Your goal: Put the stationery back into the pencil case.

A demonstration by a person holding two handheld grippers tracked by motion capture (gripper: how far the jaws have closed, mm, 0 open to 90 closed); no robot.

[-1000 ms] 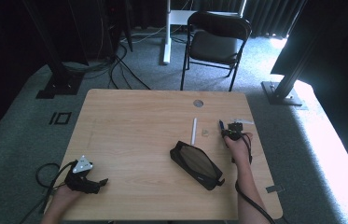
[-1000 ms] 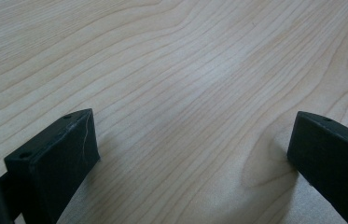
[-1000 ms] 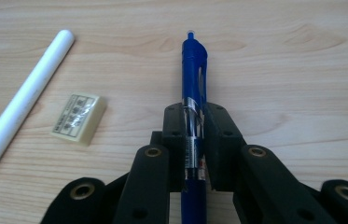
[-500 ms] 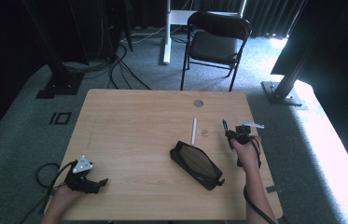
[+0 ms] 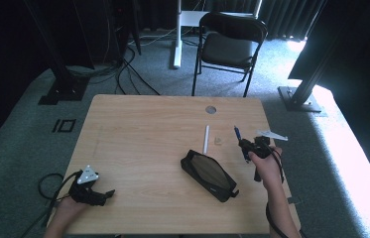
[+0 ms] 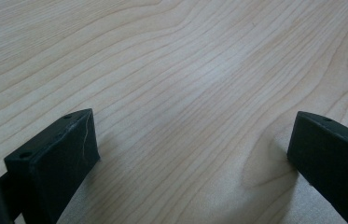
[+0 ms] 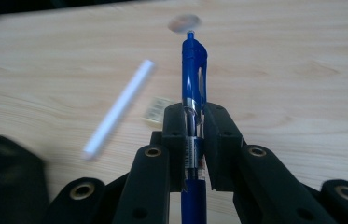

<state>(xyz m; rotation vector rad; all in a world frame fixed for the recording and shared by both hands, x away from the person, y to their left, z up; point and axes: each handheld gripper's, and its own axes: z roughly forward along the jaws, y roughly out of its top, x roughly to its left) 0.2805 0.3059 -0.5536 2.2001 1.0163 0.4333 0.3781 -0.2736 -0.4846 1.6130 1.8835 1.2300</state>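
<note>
1. Hard daylight spills across the floor [image 5: 331, 114] at the right of the high view and burns to white there; the room behind stays near black.
2. The counter [image 5: 143, 129] is evenly lit, with a pale sheen near its middle and no hard shadows.
3. In the left gripper view the wood grain is sharp, and soft shadows pool under both tongs.
4. In the right gripper view the pen [image 7: 194, 60] is crisp, while the white stick [image 7: 118, 108] and the counter's far edge blur; the dark shape at lower left is smeared.

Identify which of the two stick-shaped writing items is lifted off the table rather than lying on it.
The blue pen, clamped in the right gripper; the white stick lies flat on the table.
</note>
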